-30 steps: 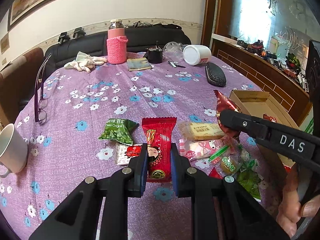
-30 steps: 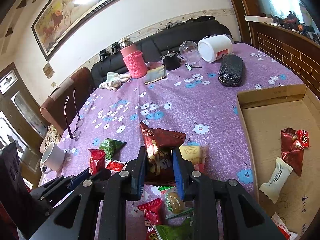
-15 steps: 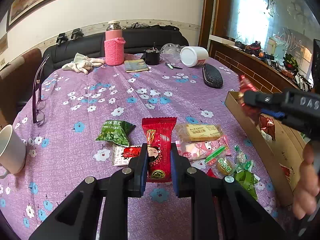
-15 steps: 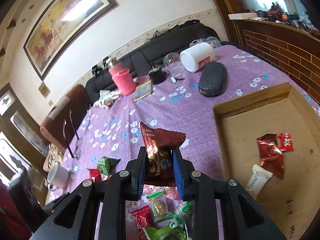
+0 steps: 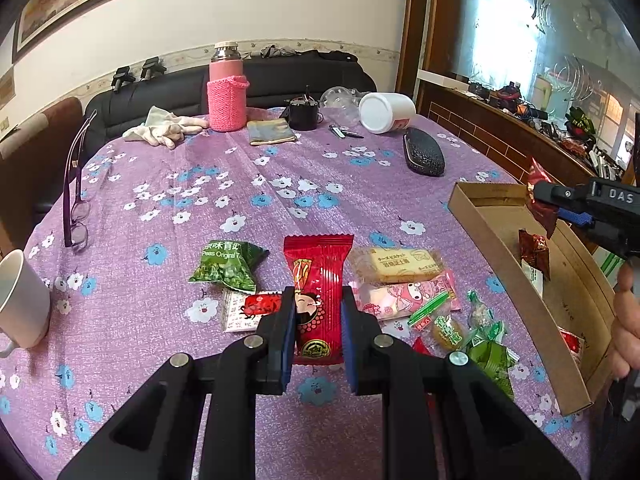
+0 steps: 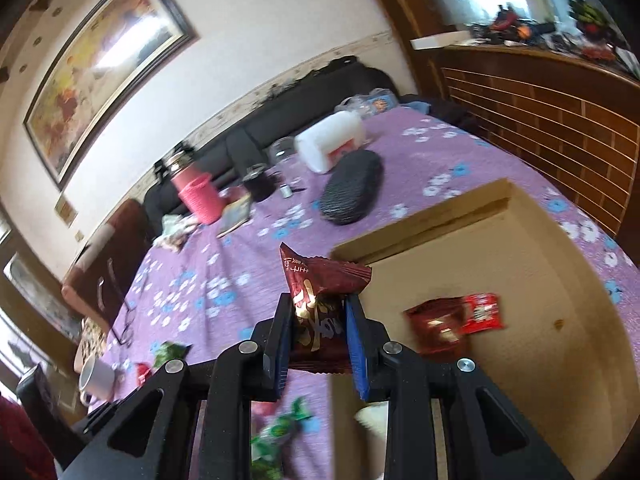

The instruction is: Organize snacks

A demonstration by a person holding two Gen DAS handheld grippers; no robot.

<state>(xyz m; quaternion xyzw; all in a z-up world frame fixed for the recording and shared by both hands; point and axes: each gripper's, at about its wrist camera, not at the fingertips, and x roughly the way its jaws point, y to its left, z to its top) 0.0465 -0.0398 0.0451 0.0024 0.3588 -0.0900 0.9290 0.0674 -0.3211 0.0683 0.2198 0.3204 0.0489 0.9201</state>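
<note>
Over box (image 6: pixel 424 236) | right claw (image 6: pixel 316 332) clamped on brown pack (image 6: pixel 320 284), carried here from the desk pile | left claw (image 5: pixel 318 322) clamped on red pack (image 5: pixel 318 276), unmoved | drop next

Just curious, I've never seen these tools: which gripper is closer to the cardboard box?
Right. The right gripper, clamping a dark red packet, is at the cardboard box; the left gripper holds a red packet over the snack pile beside it.

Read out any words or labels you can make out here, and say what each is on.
"Peas Original": green snack packet.
"DAS": right gripper.
"love": dark red packet in the right jaws.
Print on the biscuit pack, pink pack and red packet: too small to read.
</note>
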